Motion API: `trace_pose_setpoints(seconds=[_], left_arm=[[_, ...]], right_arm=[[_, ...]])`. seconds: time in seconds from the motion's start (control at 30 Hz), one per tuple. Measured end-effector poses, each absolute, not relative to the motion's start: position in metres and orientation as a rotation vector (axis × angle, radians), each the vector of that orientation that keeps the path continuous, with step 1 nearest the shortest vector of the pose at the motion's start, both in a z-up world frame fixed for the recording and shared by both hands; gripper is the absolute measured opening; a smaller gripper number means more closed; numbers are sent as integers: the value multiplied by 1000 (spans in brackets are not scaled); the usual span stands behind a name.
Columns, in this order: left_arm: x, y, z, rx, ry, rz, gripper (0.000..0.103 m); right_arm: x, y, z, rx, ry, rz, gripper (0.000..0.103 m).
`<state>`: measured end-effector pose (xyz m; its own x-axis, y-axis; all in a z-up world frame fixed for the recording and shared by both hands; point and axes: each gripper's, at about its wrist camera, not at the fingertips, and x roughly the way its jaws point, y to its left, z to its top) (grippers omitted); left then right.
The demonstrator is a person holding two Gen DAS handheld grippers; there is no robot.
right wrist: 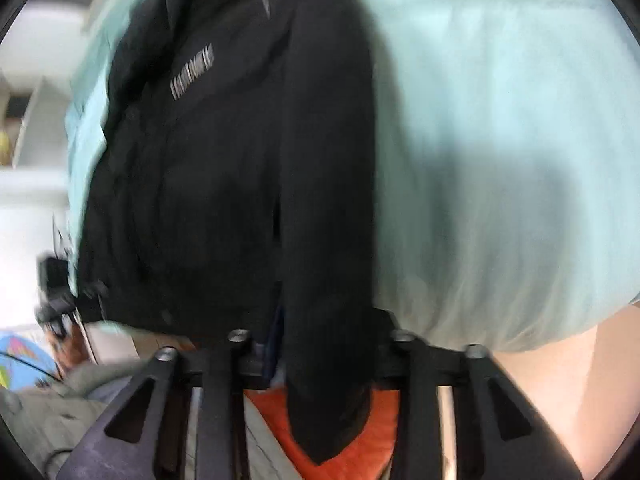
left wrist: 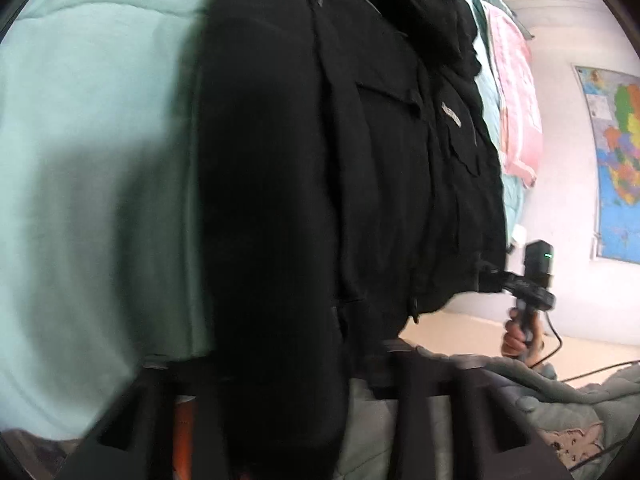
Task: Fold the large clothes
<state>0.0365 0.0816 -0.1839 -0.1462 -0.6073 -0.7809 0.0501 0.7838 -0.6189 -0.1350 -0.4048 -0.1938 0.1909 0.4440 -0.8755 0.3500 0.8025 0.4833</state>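
Observation:
A large black jacket (left wrist: 340,152) hangs over the edge of a bed with a pale mint cover (left wrist: 88,128). My left gripper (left wrist: 288,364) is shut on the jacket's hem; black fabric drapes down between its fingers. My right gripper shows at the right of the left wrist view (left wrist: 500,280), held by a hand, gripping the jacket's other lower corner. In the right wrist view the jacket (right wrist: 240,168) fills the centre, with a grey logo strip, and my right gripper (right wrist: 316,344) is shut on a fold of it. The fingertips are hidden by cloth in both views.
A pink pillow (left wrist: 516,104) lies on the bed's far end. A coloured world map (left wrist: 616,160) hangs on the white wall. A grey-green quilt (left wrist: 560,408) and cables lie on the floor below. Orange cloth (right wrist: 360,440) shows under the right gripper. Shelves (right wrist: 24,120) stand at left.

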Motion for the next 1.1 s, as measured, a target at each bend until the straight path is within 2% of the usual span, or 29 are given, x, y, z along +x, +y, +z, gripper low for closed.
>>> trace_pose_setpoints(seconds=[0.1, 0.37, 0.6, 0.7, 0.9, 1.1], left_arm=[[48, 88, -164, -495, 1542, -626, 9], [103, 84, -83, -606, 1293, -738, 9], [179, 94, -23, -618, 1099, -740, 10], [215, 91, -8, -638, 1038, -721, 11], [307, 70, -15, -605, 1075, -595, 15], [393, 42, -101, -619, 1243, -403, 17]], right_arm=[[-120, -415, -162, 694, 1326, 85, 14], [-70, -403, -85, 646, 1168, 201, 14], [19, -420, -5, 641, 939, 221, 14], [58, -438, 12, 623, 895, 165, 14], [157, -465, -11, 710, 944, 16, 15], [252, -469, -101, 683, 1147, -150, 15]])
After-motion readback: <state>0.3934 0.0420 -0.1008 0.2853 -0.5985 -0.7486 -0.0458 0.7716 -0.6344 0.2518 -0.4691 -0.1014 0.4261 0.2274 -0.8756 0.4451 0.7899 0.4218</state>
